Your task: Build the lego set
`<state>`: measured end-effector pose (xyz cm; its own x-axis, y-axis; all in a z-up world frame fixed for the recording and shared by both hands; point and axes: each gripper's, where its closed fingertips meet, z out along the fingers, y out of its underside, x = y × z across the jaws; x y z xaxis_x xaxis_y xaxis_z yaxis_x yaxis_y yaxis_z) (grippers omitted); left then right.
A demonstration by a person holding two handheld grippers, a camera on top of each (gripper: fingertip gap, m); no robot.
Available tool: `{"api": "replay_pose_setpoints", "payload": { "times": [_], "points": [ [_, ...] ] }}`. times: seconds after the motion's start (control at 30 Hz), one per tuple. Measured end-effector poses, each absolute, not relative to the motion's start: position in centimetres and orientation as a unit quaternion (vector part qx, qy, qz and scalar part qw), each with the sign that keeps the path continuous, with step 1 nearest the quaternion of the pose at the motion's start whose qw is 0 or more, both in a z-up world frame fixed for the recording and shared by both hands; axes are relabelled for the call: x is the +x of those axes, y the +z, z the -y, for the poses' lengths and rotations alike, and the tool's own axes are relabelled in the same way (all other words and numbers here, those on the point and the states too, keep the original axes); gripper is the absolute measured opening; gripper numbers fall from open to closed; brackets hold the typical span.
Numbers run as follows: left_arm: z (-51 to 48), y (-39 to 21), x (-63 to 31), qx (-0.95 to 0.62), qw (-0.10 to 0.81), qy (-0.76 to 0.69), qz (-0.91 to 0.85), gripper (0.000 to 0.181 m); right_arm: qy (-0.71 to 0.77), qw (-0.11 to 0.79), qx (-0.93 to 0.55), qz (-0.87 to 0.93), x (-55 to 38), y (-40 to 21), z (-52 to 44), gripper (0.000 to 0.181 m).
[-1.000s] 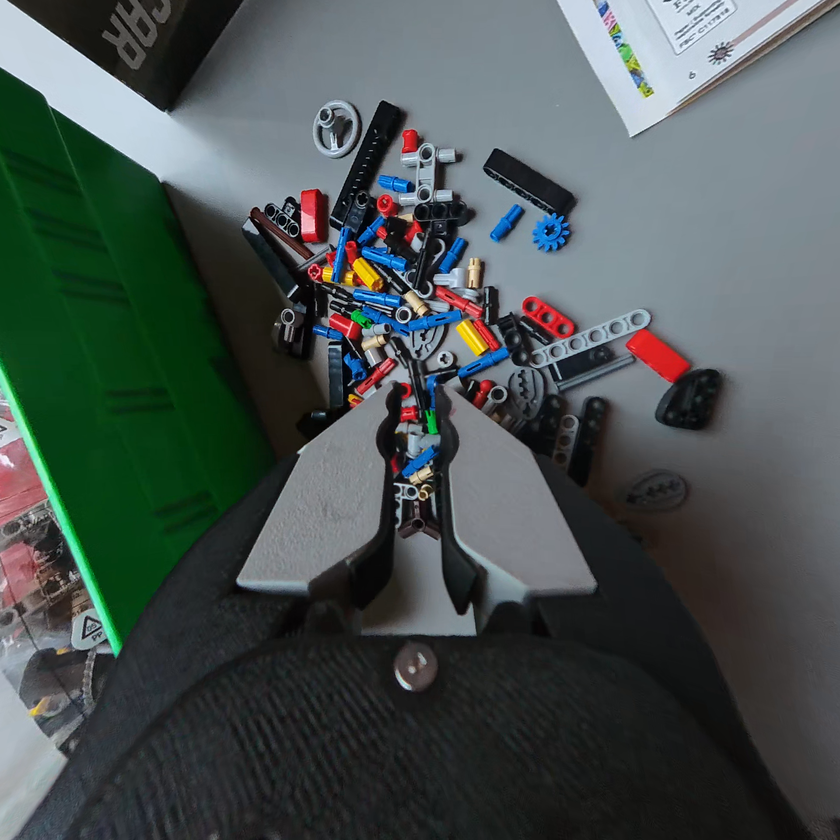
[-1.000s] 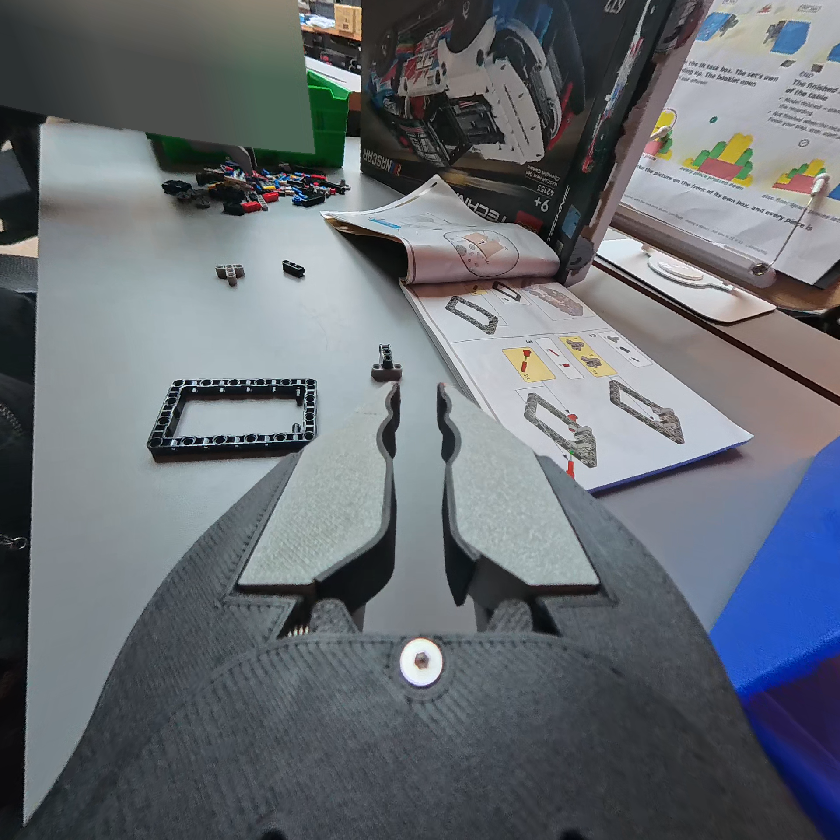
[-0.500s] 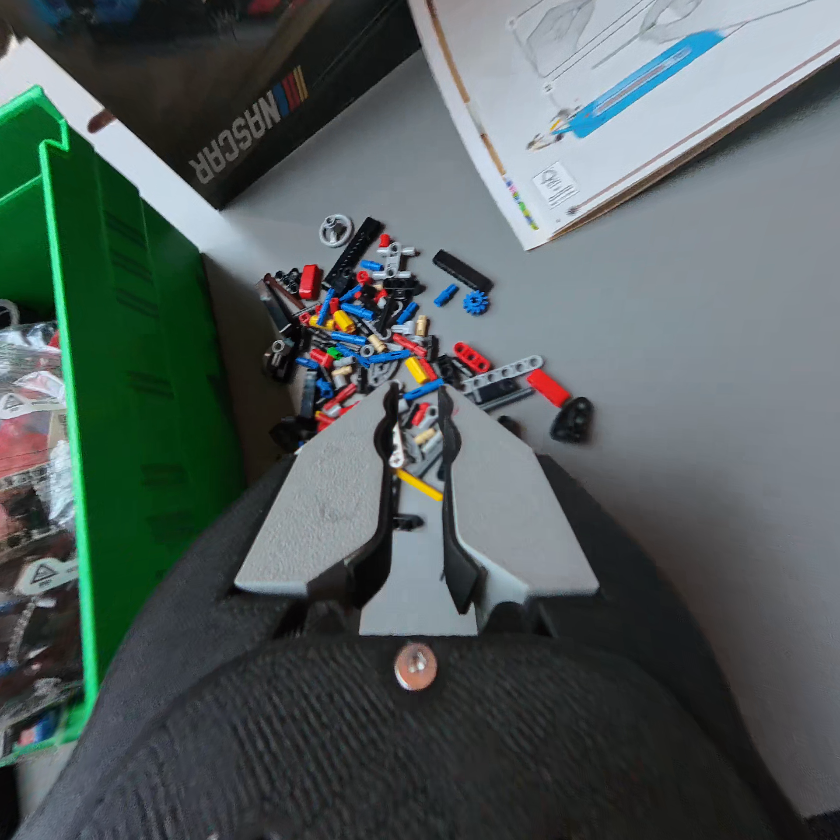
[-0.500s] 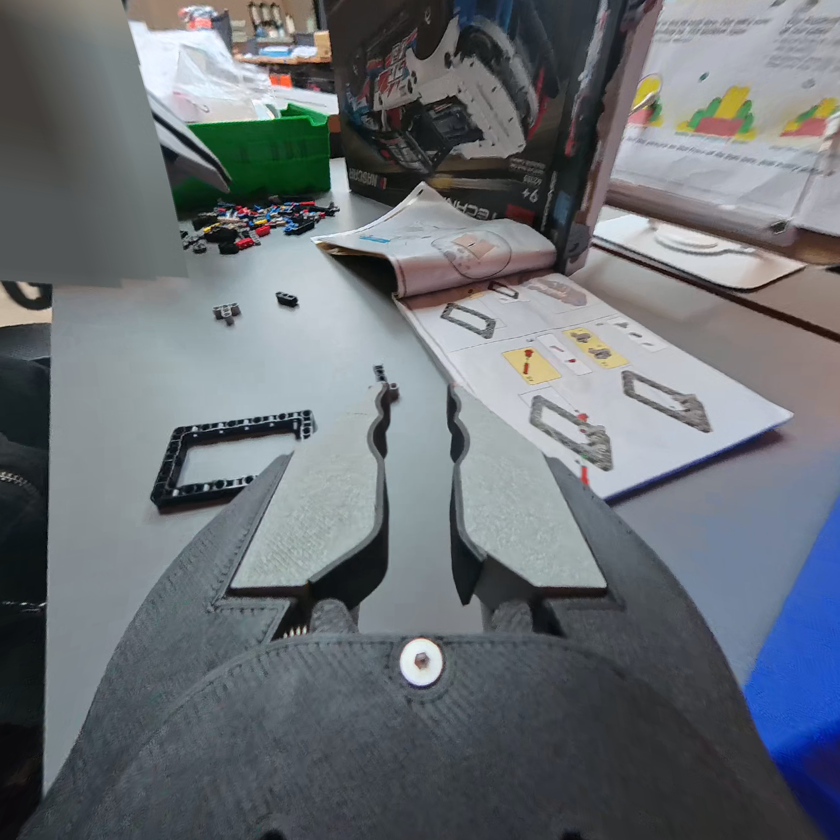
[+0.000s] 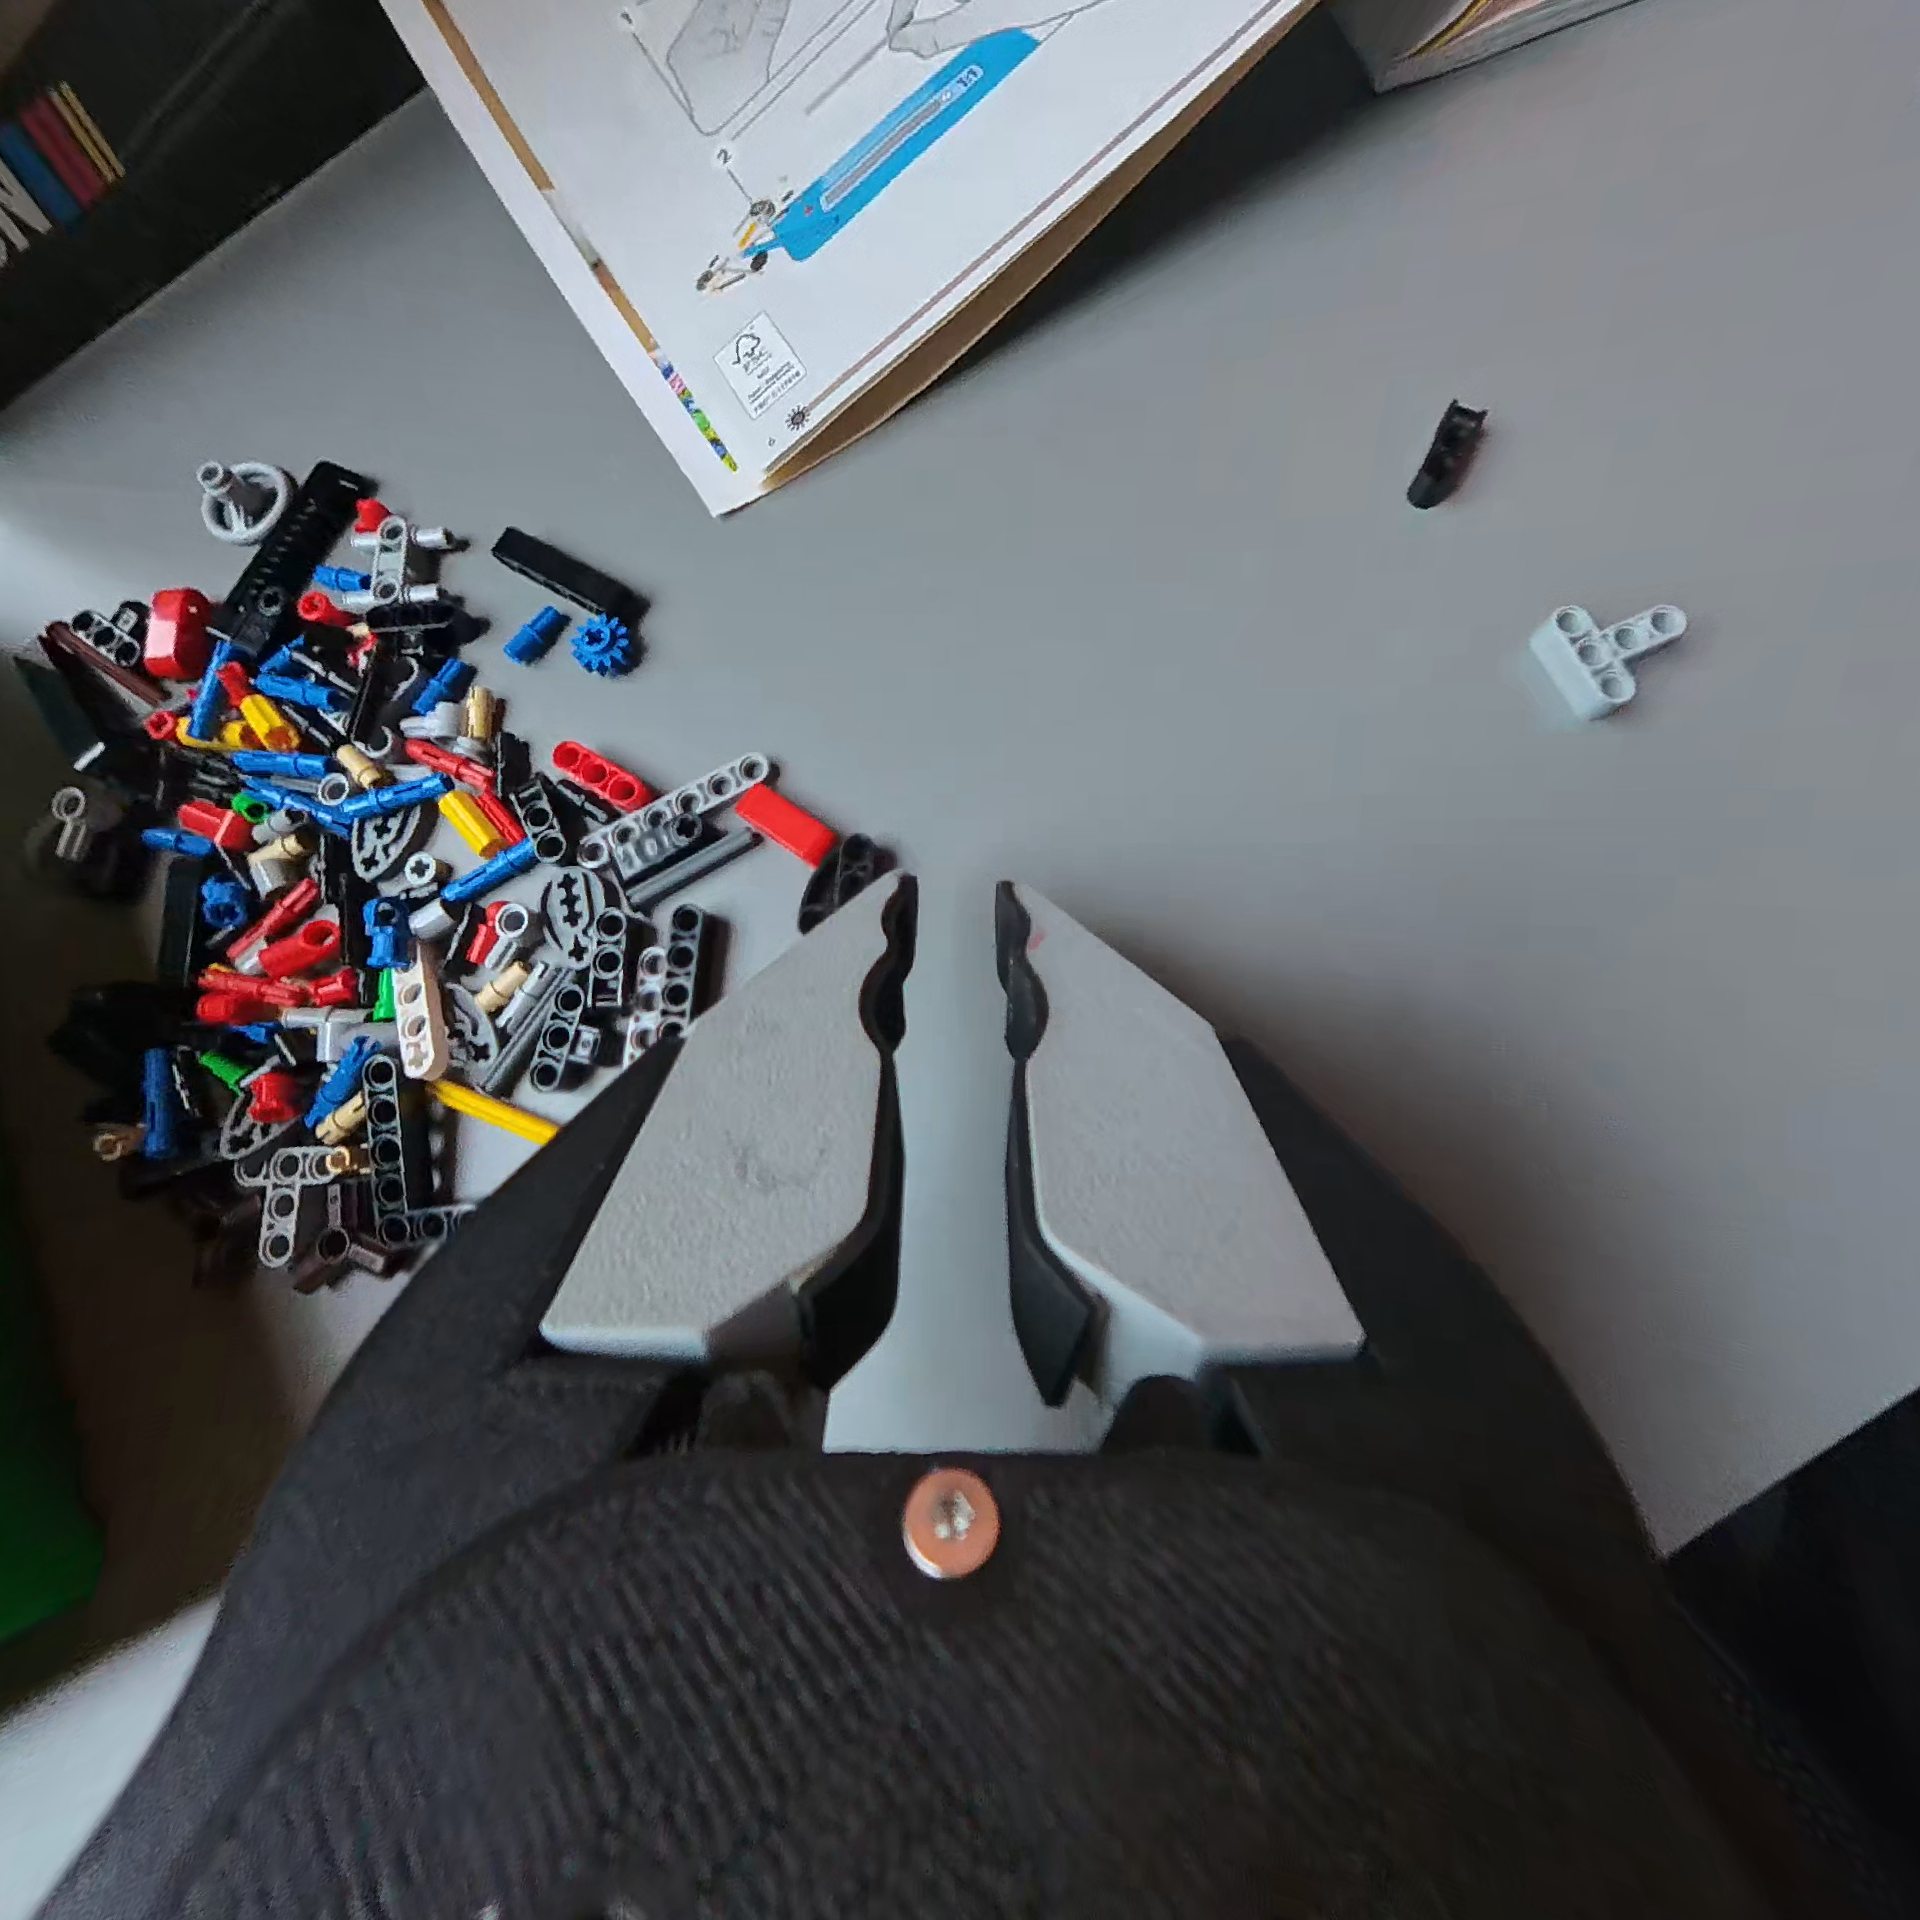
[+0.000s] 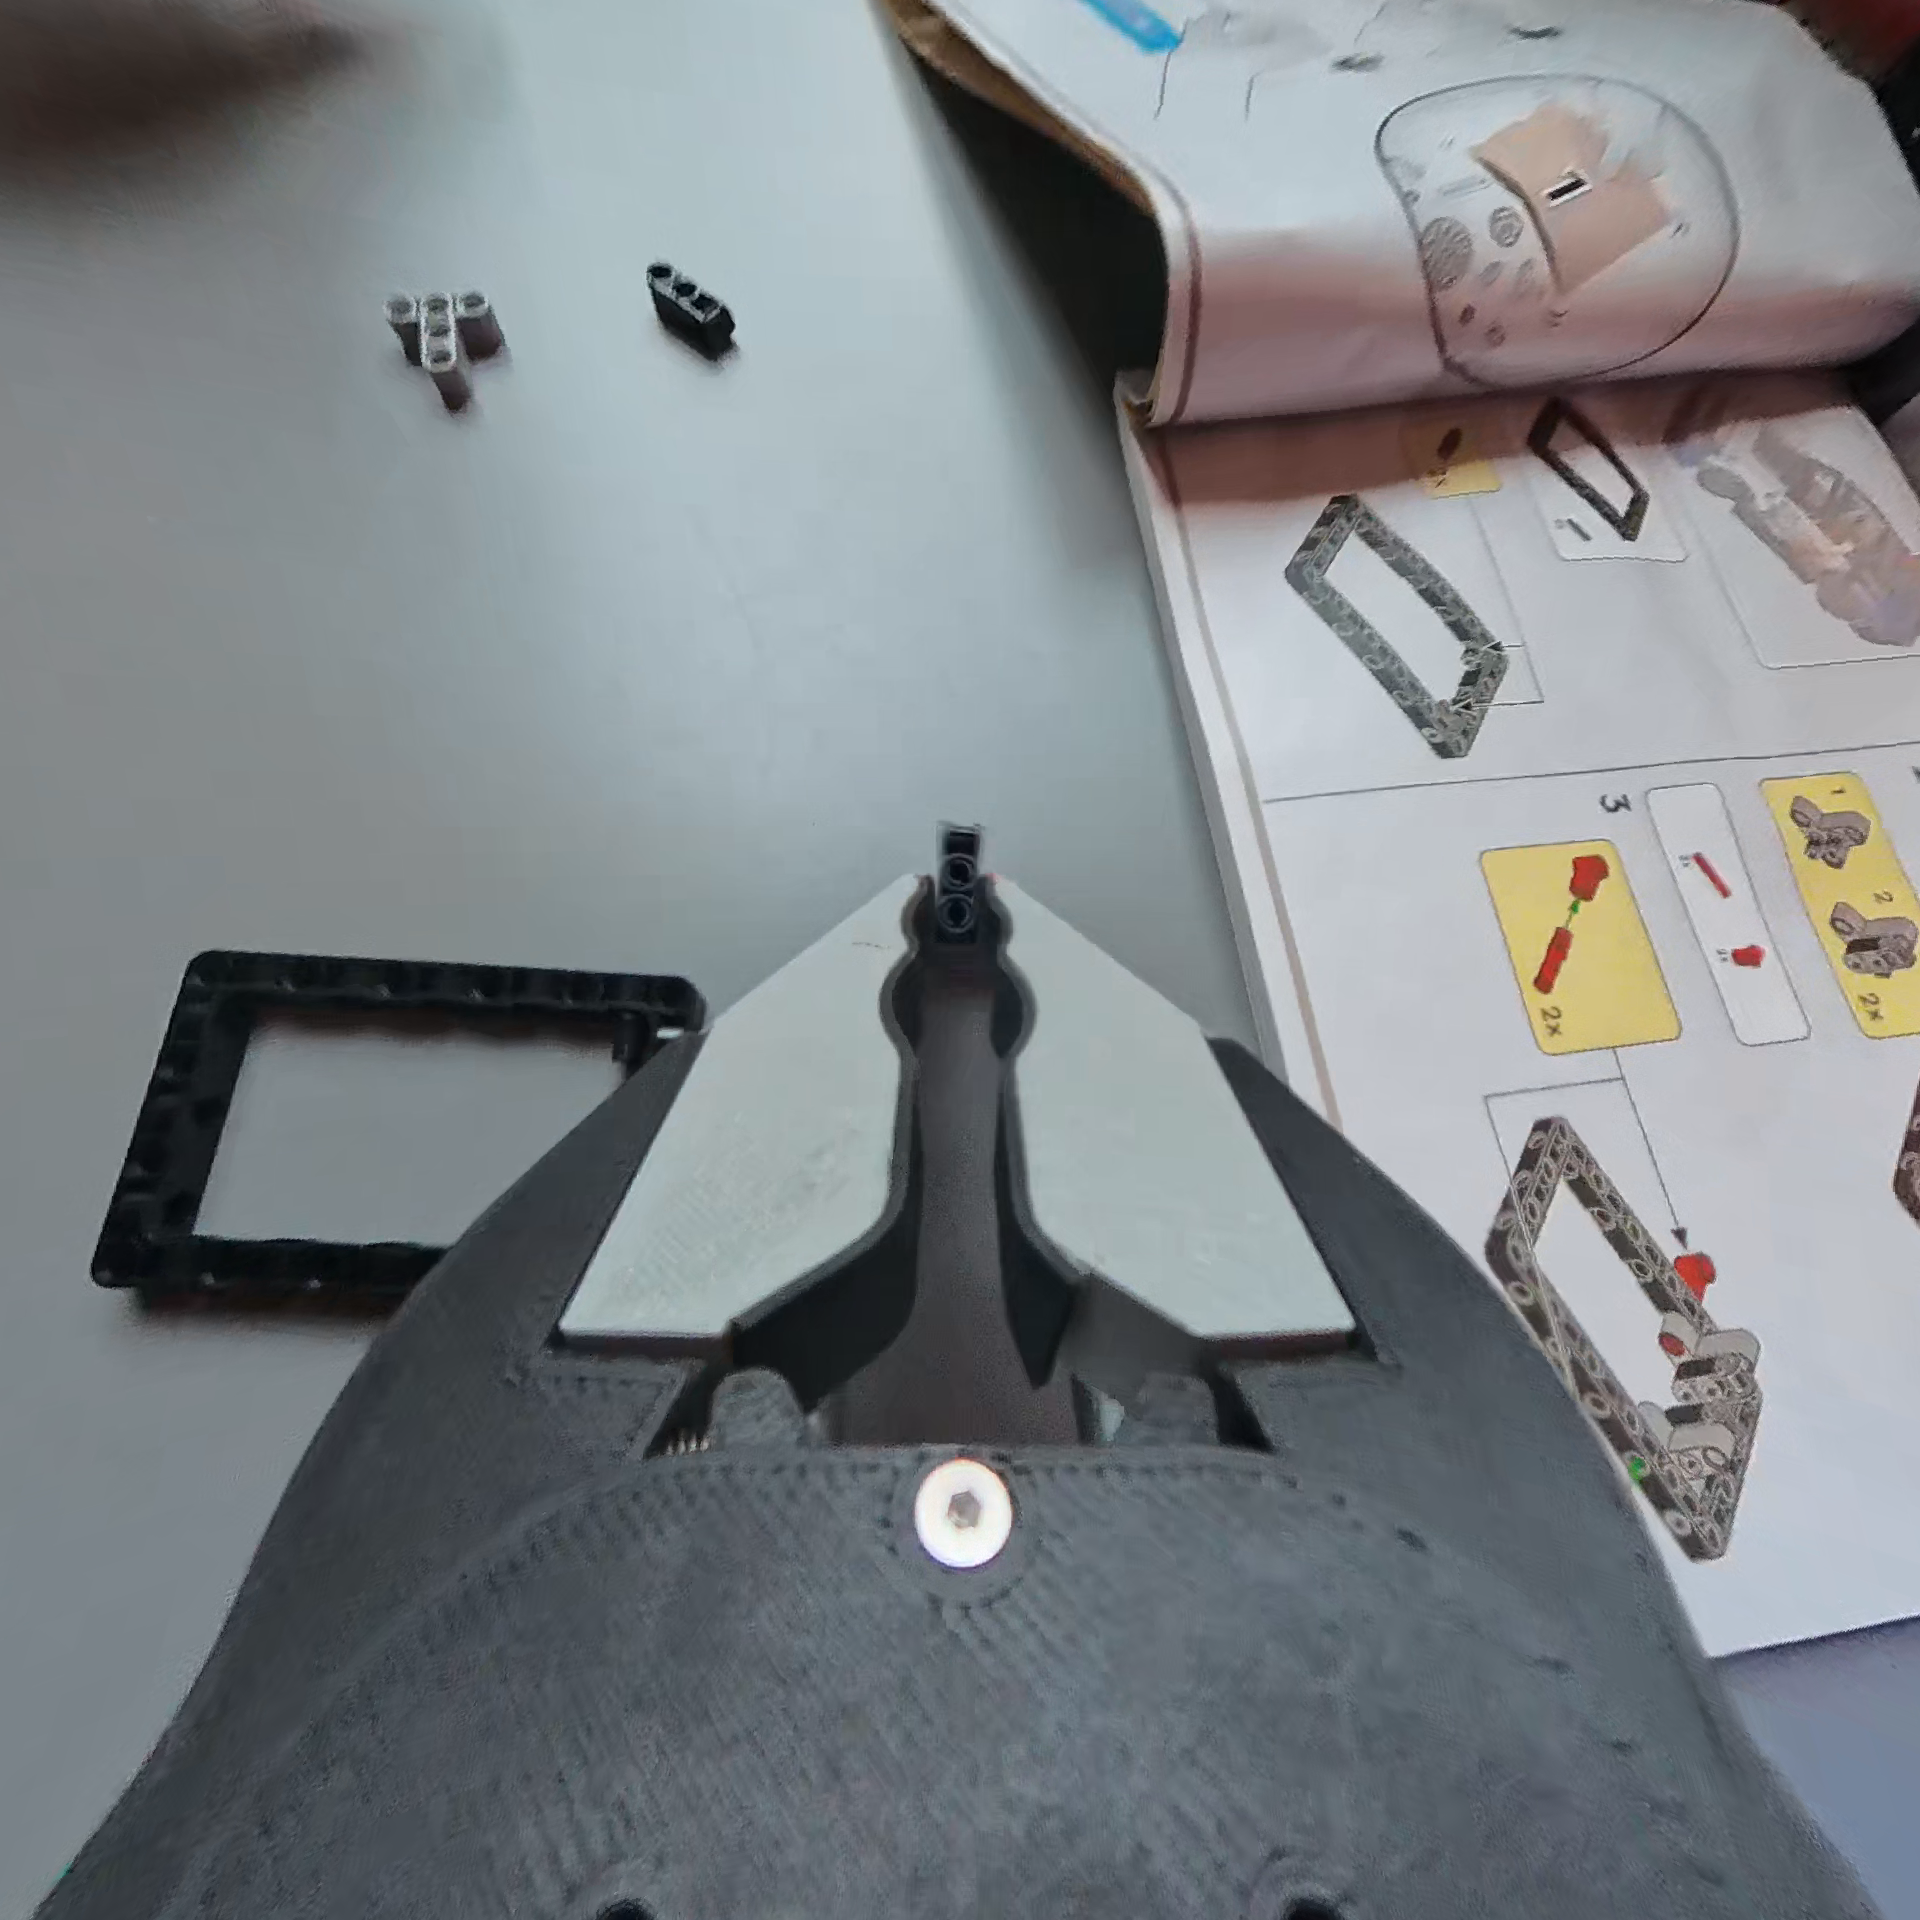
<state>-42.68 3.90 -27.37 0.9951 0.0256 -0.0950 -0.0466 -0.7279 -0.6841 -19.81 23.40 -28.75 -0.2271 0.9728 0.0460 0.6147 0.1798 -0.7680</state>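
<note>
A pile of small Lego pieces (image 5: 416,862) in several colours lies on the grey table (image 5: 1195,727), left of my left gripper (image 5: 956,904). That gripper is open with a narrow gap and empty, hovering just right of the pile. My right gripper (image 6: 958,883) is shut on a small black piece (image 6: 958,868) with round holes, which sticks out past the tips. A black rectangular frame (image 6: 395,977) lies flat to its left. A grey T-shaped piece (image 6: 442,327) (image 5: 1605,660) and a short black piece (image 6: 691,307) (image 5: 1444,457) lie loose farther off.
The open instruction booklet (image 6: 1558,935) lies right of the right gripper; its folded-back pages (image 5: 831,208) show in the left wrist view. A green bin (image 5: 31,1455) and a dark box (image 5: 104,156) border the pile. The table edge (image 5: 1766,1475) is at the lower right. Tip to tip, the grippers are about 30 centimeters apart.
My left gripper swung right, off the pile and over bare table. My right gripper tipped down onto the small black piece beside the frame and closed on it.
</note>
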Motion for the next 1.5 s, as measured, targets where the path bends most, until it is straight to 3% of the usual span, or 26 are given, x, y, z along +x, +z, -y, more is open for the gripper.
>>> {"api": "replay_pose_setpoints", "payload": {
  "times": [0.3,0.5,0.7,1.13,1.5],
  "points": [
    [-2.7,-28.1,-43.2,-0.928,0.371,0.040,0.015,0.012,0.300,0.318,-0.563,0.701,-15.8,-27.4,-24.0,0.004],
    [-2.6,-28.5,-43.7,-0.928,0.370,0.039,0.024,0.011,0.311,0.289,-0.585,0.691,-13.7,-28.8,-23.9,0.007],
    [-1.0,-27.5,-45.1,-0.924,0.375,0.061,0.043,0.010,0.340,0.316,-0.569,0.679,-13.7,-27.2,-23.9,0.015],
    [3.1,-25.5,-51.0,-0.926,0.347,0.122,0.087,0.006,0.461,0.418,-0.555,0.552,-11.9,-21.9,-26.7,0.012],
    [1.0,-22.7,-54.6,-0.895,0.400,0.171,0.098,0.000,0.452,0.438,-0.570,0.528,-11.8,-21.7,-28.0,0.016]
  ]
}}
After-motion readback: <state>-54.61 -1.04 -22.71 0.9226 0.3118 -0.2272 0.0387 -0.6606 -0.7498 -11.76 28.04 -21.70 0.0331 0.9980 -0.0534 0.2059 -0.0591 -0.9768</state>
